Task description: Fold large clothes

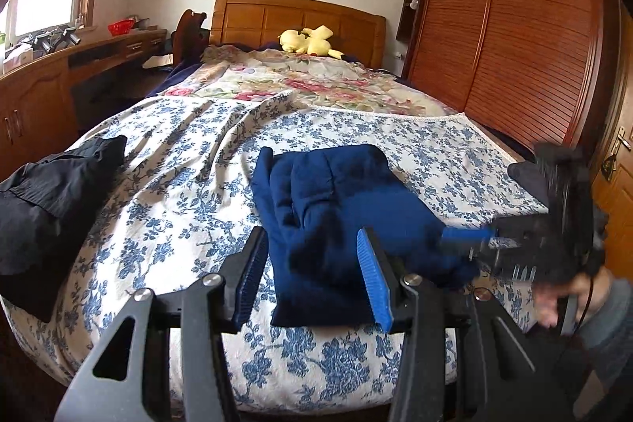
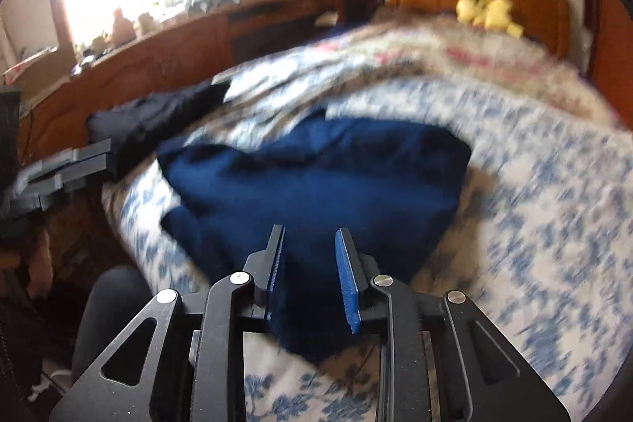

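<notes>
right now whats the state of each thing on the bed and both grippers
blue garment: folded into a thick bundle, lying on the bedspread
black garment: crumpled heap at the bed's left edge
floral bedspread: spread out, wrinkled
yellow plush toy: lying by the headboard
left gripper: open, blue garment's near edge between its fingers
right gripper: partly open over the blue garment's corner

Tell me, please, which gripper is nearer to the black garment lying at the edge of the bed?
Left. The left gripper hovers over the navy garment, with the black garment off to its left. The right gripper is at the navy garment's far side, farther away.
</notes>
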Tool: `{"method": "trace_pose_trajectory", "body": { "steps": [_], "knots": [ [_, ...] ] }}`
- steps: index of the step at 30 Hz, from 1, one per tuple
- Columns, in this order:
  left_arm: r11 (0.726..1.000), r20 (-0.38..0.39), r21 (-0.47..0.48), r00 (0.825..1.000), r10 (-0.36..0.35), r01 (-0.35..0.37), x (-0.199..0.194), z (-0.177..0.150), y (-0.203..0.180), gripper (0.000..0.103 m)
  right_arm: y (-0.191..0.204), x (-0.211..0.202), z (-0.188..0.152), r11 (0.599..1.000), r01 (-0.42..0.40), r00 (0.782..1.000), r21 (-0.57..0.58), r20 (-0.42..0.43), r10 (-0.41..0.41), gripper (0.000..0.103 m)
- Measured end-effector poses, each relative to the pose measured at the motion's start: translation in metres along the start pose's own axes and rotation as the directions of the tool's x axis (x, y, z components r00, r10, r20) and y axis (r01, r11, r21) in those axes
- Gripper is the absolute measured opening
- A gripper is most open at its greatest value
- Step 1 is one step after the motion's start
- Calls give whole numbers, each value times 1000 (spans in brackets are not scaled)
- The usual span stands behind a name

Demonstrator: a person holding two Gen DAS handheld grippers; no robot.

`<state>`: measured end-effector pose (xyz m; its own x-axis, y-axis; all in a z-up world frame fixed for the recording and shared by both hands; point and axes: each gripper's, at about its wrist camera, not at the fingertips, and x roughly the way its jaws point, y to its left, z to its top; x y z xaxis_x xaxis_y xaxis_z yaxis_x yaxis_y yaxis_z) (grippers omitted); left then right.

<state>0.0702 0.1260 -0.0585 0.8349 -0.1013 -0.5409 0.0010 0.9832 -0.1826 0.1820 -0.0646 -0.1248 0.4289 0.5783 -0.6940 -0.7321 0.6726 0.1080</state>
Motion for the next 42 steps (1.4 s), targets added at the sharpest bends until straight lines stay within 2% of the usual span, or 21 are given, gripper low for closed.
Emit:
{"method": "trace_pose_trajectory", "body": {
  "steps": [4,10,14,16,18,21,26,30,35,40,42],
  "knots": [
    [1000,-44,2,999,-12,12,18,1,-1,45,6,21,-27,1000,-12,997,-25,-73,11,22],
    [1000,-106,11,994,-18,19,49,-10,-8,45,-6,16,-39,999,-41,998,22,-51,42,22],
    [999,-130,34,991,17,-13,65,-15,-12,45,-3,13,-40,1000,-22,999,5,-45,22,22],
    [998,-121,53,992,27,-20,65,-16,-12,33,-1,9,-40,1000,-13,999,2,-36,13,22],
    [999,-111,35,994,-4,8,63,-16,-9,11,-1,1,-40,1000,-11,1000,-2,-24,11,22],
    [1000,-92,23,996,-7,9,60,-16,-2,6,-4,-8,-33,1000,-6,1000,2,10,6,22],
    [1000,-75,-8,997,8,-8,53,-19,15,5,3,-11,-11,1000,-13,999,-1,49,13,22],
    [998,-110,-65,994,-21,14,56,-36,30,5,14,2,-13,999,-4,1000,-48,-3,4,23],
    [999,-106,-31,994,12,-15,54,-44,19,5,9,17,-35,999,-17,999,-47,-53,14,23],
    [999,-103,-24,995,21,-24,53,-37,16,8,2,12,-30,998,-34,999,-44,-34,32,23],
    [999,-104,-35,994,17,-21,53,-35,20,11,-5,9,-27,999,-17,1000,-48,-17,16,24]
  ]
}}
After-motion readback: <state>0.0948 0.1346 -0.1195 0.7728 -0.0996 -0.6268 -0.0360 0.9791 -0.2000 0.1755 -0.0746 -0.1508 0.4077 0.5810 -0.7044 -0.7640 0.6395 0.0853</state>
